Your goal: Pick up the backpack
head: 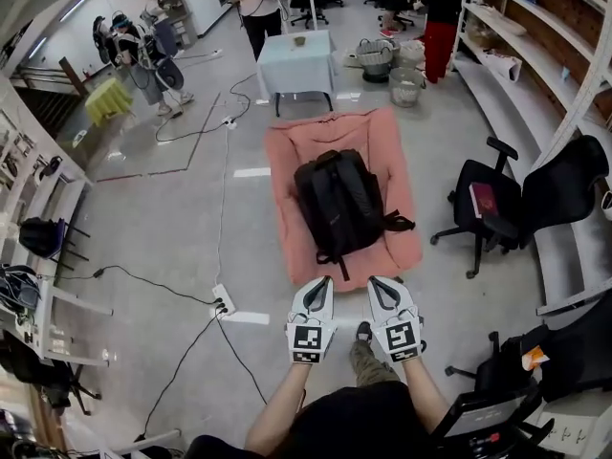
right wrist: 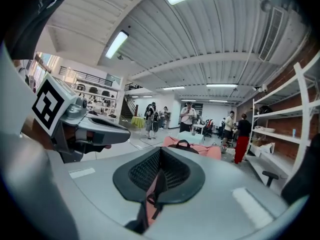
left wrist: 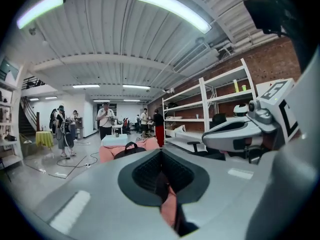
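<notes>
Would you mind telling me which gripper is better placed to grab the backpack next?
Left, marginally: the left gripper faces the dangling straps of the backpack, while the right gripper sits off to one side. Both are shut.

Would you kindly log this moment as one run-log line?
phase: pre-grasp | left tool: shut, empty | right tool: shut, empty | black fabric backpack: lying on pink floor cushion, untouched

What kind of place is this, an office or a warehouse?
Probably a workshop or lab in a warehouse-like hall: open metal shelving against a brick wall, rolling office chair, power cables trailing across bare floor.
</notes>
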Motion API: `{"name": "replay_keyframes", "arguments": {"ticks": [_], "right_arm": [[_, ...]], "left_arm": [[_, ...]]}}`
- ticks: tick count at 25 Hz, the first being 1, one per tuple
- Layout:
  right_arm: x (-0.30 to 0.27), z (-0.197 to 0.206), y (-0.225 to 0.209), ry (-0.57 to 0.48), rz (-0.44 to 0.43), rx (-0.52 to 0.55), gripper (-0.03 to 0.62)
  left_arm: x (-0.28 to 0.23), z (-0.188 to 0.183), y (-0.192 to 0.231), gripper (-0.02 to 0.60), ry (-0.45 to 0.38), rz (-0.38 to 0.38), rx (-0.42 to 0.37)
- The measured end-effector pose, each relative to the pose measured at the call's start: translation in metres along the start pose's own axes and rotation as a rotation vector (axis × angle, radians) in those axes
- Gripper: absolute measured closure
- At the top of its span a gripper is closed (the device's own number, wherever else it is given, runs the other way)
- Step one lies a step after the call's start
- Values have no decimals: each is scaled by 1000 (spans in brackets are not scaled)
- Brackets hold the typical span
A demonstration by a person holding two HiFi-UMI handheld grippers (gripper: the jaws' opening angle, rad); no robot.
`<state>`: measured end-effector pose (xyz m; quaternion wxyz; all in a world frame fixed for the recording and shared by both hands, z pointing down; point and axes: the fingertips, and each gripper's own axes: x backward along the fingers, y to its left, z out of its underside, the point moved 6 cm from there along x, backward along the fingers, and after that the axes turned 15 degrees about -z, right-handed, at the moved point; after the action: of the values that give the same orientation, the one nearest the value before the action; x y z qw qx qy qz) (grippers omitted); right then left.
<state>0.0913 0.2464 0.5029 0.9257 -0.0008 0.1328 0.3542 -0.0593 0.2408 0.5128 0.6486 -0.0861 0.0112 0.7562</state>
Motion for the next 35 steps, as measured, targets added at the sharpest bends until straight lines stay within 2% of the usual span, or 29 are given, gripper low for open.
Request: {"name": "replay_keyframes", "arguments": {"ticks": [3, 6, 9, 13, 19, 22, 28, 31, 33, 35], "right_arm": [[-34, -12, -46, -26, -21, 5, 580], [-71, -15, -87, -41, -87, 9, 580], [-105, -4, -122, -27, -149, 12, 580], [-146, 18, -150, 22, -206, -20, 580], [-215, 30, -186, 12, -167, -91, 579], [-253, 40, -196, 64, -200, -93, 571], [-328, 59, -213, 237, -267, -86, 532], [-369, 72, -216, 318, -311, -100, 458], [-390, 81, -219, 345, -309, -97, 423], [-410, 91, -222, 351, -292, -105, 407]], "left_arm": [[-53, -9, 10, 580, 37, -16, -16], [-101, -12, 18, 580, 76, -47, -30], [-135, -8, 21, 580, 104, -86, -33], [-159, 1, 19, 580, 139, -93, -46], [-203, 22, 33, 580, 180, -95, -2], [-228, 31, 47, 580, 185, -78, 28], [-281, 39, 99, 580, 194, -35, 92], [-299, 40, 126, 580, 217, -12, 136], [-309, 47, 138, 580, 223, 10, 173], [-324, 56, 149, 580, 234, 36, 170]]}}
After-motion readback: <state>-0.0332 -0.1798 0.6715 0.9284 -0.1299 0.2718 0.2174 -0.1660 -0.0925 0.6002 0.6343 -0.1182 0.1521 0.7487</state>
